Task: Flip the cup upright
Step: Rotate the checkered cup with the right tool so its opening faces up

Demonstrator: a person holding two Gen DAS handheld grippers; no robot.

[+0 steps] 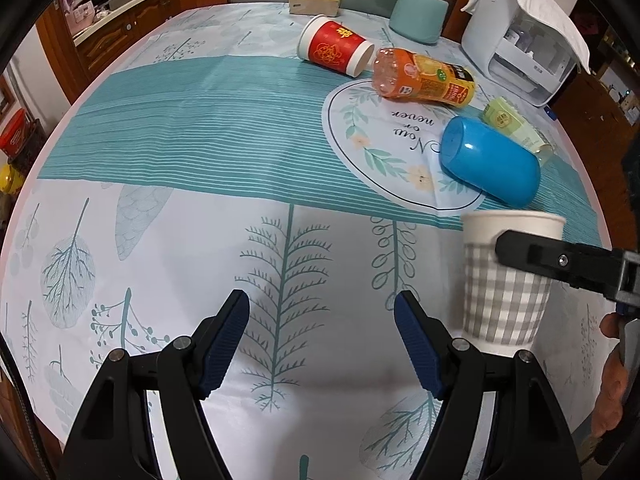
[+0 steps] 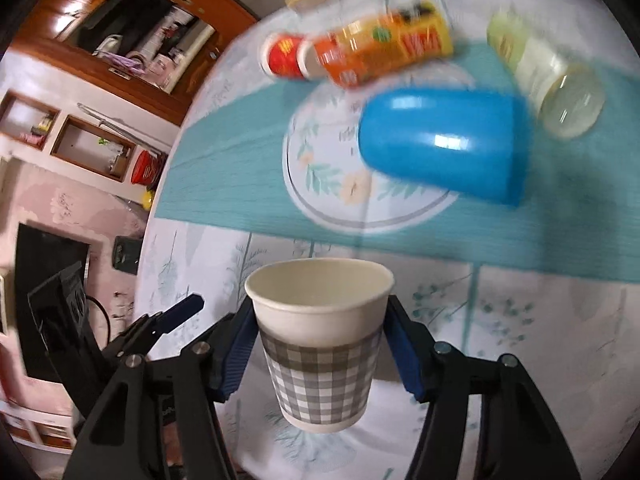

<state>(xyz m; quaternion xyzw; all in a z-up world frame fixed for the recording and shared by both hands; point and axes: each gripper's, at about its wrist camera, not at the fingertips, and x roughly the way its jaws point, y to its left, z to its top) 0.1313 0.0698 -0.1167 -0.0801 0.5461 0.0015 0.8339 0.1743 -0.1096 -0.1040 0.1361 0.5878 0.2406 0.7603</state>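
A grey-checked paper cup stands upright, mouth up, between the fingers of my right gripper, which is shut on it just under the rim. In the left wrist view the same cup is at the right, its base on or just above the tablecloth, with a right gripper finger across it. My left gripper is open and empty over the cloth, left of the cup.
A blue cup lies on its side beyond the checked cup. Behind it lie an orange juice bottle, a red paper cup and a pale green bottle. A white appliance and a teal container stand at the back.
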